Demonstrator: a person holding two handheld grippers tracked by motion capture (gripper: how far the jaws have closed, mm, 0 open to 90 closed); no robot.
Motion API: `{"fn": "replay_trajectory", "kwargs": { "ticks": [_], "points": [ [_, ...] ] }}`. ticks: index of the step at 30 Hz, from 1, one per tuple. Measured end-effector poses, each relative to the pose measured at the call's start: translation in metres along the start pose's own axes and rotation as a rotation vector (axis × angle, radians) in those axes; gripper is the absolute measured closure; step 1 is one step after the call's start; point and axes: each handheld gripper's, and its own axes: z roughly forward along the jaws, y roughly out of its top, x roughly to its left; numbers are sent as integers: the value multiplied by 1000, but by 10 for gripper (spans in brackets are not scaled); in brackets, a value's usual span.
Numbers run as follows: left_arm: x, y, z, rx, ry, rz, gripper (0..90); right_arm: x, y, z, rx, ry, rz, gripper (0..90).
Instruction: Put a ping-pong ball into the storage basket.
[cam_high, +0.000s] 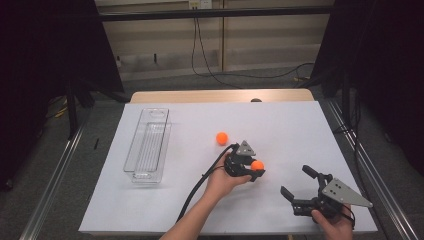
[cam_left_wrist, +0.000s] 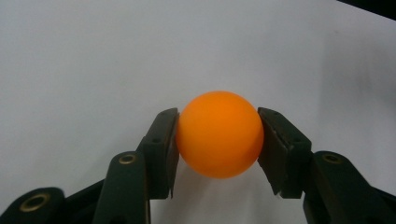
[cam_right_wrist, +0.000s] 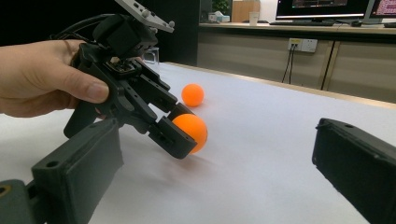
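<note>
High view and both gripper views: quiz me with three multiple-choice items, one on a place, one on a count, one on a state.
1. Where does the clear tray sit?
A. left part of the white sheet
B. right edge
C. under the right gripper

2. How many orange balls are there?
A. one
B. two
C. four

3. How is the left gripper?
A. open above the tray
B. shut on nothing
C. shut on a ball

Key: 1 A, the tray lies left of both hands. 2 B, the held ball and the loose ball. 3 C, both pads press the held ball.
</note>
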Motion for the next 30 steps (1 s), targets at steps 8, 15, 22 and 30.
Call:
{"fn": "replay_trajectory", "kwargs": {
  "ticks": [8, 15, 22, 30],
  "points": [
    [5, -5, -8, -4, 18, -26, 509, 0, 0, 0, 0, -1, 1, 10],
    [9, -8, -17, 3, 32, -39, 509, -1, 0, 0, -1, -5, -1, 9],
    [10, -8, -28, -2, 29, -40, 509, 0, 0, 0, 2, -5, 3, 9],
    [14, -10, -37, -2, 22, -67, 509, 1, -1, 1, 5, -4, -1, 9]
  ]
}}
